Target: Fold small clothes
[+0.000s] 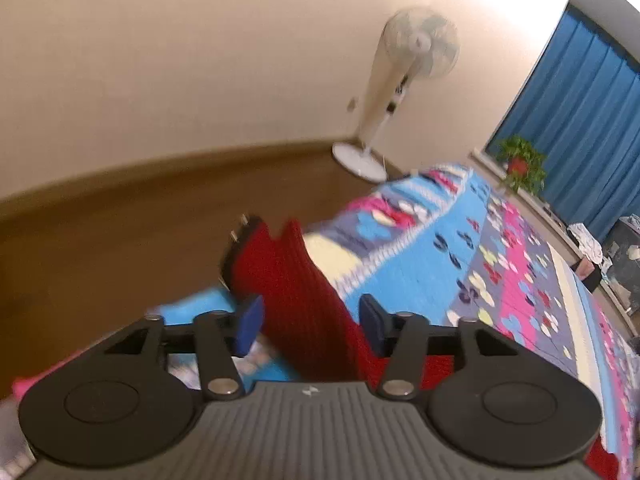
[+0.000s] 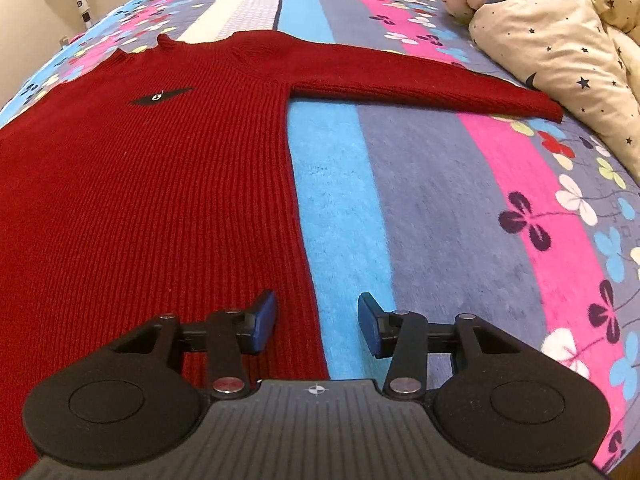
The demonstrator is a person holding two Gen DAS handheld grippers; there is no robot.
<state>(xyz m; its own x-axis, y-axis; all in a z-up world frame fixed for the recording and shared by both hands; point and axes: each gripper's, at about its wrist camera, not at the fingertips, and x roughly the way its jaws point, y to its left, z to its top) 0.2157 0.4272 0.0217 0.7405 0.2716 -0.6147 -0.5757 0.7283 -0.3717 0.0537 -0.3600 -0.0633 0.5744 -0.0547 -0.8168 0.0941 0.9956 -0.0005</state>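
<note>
A: Red ribbed knit sweater point(image 2: 152, 168) lies face up and flat on the striped, flower-printed bedspread point(image 2: 460, 208), collar toward the far end of the bed, one sleeve stretched straight out toward the bed's right edge where the cream star-print duvet point(image 2: 560, 40) is bunched.

B: And the tools?

A: The right gripper point(image 2: 317, 322) hangs low over the sweater's right side seam near the hem. Its blue pads stand moderately apart, the left pad over the knit, the right pad over the bare blue stripe, gripping nothing. The left gripper point(image 1: 311, 322) is at the bed's left edge, above the brown floor, with a raised strip of the same red knit point(image 1: 296, 280) standing between its spread pads. The right pad lies close against the cloth; I cannot tell whether it presses.

B: Which relation matters next?

A: The body's long axis runs straight away from the right gripper, hem near, collar far. I judge a lengthwise fold suits it: that seam is nearest the right hand, the outstretched sleeve farther off
</note>
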